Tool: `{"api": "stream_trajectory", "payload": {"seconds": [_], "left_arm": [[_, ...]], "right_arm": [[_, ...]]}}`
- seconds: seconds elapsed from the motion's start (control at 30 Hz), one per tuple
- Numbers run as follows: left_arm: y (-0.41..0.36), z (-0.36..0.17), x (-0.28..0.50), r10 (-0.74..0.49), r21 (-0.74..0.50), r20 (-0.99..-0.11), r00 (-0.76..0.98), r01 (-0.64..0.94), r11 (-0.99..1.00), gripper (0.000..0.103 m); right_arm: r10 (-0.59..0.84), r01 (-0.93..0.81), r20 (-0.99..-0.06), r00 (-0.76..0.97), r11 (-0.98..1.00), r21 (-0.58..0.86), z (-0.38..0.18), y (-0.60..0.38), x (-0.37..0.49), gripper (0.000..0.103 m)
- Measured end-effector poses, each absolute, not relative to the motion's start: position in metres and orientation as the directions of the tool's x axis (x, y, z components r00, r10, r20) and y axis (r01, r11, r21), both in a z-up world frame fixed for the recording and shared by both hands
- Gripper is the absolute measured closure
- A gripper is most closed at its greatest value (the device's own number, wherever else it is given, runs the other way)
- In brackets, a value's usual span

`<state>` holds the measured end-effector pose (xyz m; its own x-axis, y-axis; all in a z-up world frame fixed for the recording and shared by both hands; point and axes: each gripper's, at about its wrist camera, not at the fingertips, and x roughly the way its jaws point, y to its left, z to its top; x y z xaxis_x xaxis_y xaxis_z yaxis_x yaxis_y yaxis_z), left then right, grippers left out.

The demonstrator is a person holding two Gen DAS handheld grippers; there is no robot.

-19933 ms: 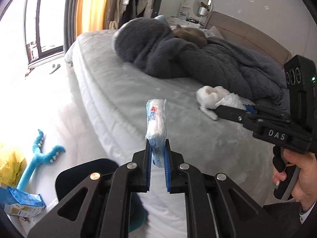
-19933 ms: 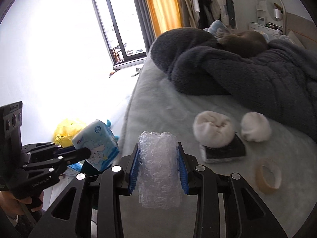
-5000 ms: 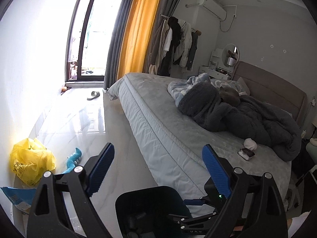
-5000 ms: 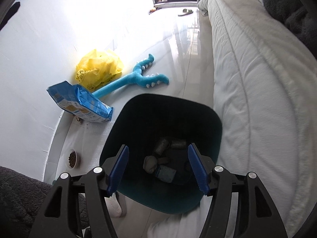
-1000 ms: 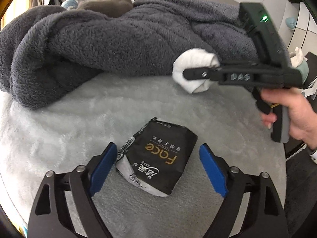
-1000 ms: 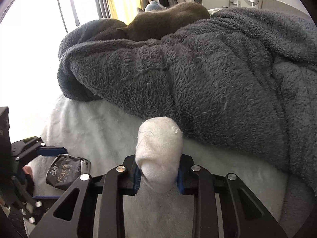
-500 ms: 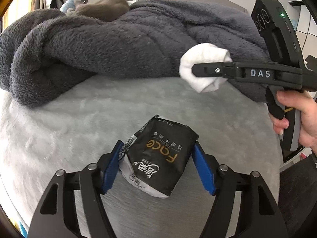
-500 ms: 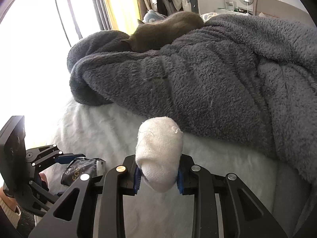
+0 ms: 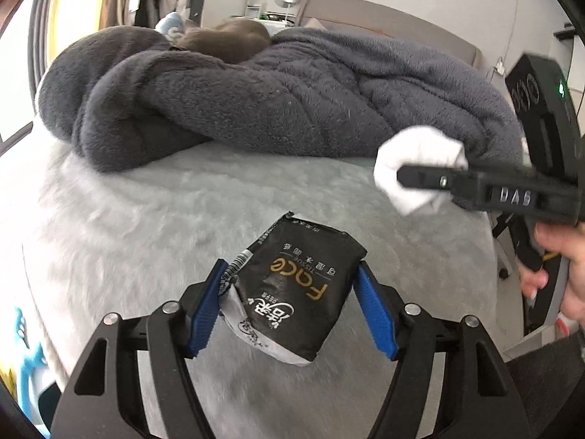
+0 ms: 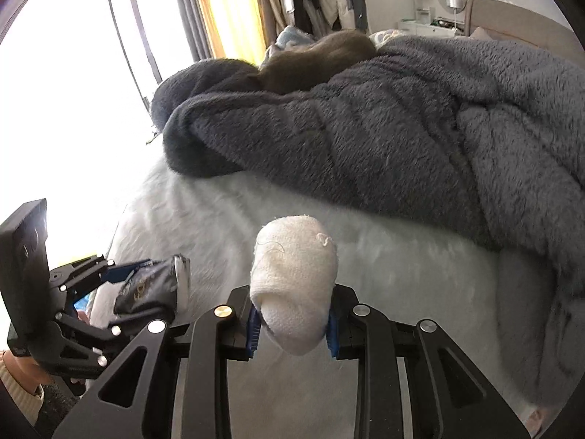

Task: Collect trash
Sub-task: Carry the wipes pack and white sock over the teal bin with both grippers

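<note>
A black tissue pack [image 9: 292, 292] with gold lettering is pinched between the blue pads of my left gripper [image 9: 290, 274], lifted a little off the pale grey bed sheet [image 9: 146, 212]. The right wrist view shows the same pack [image 10: 150, 289] in the left gripper [image 10: 120, 274] at the lower left. My right gripper [image 10: 292, 322] is shut on a rolled white cloth wad [image 10: 296, 267] that sticks up above its pads. From the left wrist view the wad [image 9: 413, 153] hangs at the right in the right gripper [image 9: 413, 179], with a hand on its handle.
A thick dark grey fleece blanket [image 9: 292, 102] is heaped across the far half of the bed, with a brown furry shape [image 9: 226, 40] lying on it. The bed's edge drops to the floor at the left, where a blue toy [image 9: 25, 351] shows. A headboard stands behind.
My left jaws closed onto the black pack and raised it off the sheet. The right gripper, still holding the white wad, rose and drew back from the blanket.
</note>
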<state>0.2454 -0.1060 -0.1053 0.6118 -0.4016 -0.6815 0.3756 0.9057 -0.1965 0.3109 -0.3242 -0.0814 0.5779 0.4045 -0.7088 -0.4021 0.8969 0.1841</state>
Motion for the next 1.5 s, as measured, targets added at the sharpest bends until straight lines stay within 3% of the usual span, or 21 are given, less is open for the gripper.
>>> {"api": "stream_trajectory", "payload": {"seconds": [0.8, 1.5], "left_arm": [[-0.036, -0.094, 0.186, -0.202, -0.148, -0.709, 0.675, 0.137, 0.979, 0.031], [0.062, -0.097, 0.151, -0.041, -0.119, -0.745, 0.666, -0.073, 0.990, 0.031]], "right_arm": [[0.504, -0.484, -0.653, 0.565, 0.844, 0.233, -0.079, -0.260, 0.238, 0.075], [0.594, -0.570, -0.611, 0.523, 0.777, 0.268, -0.079, -0.173, 0.223, 0.075]]}}
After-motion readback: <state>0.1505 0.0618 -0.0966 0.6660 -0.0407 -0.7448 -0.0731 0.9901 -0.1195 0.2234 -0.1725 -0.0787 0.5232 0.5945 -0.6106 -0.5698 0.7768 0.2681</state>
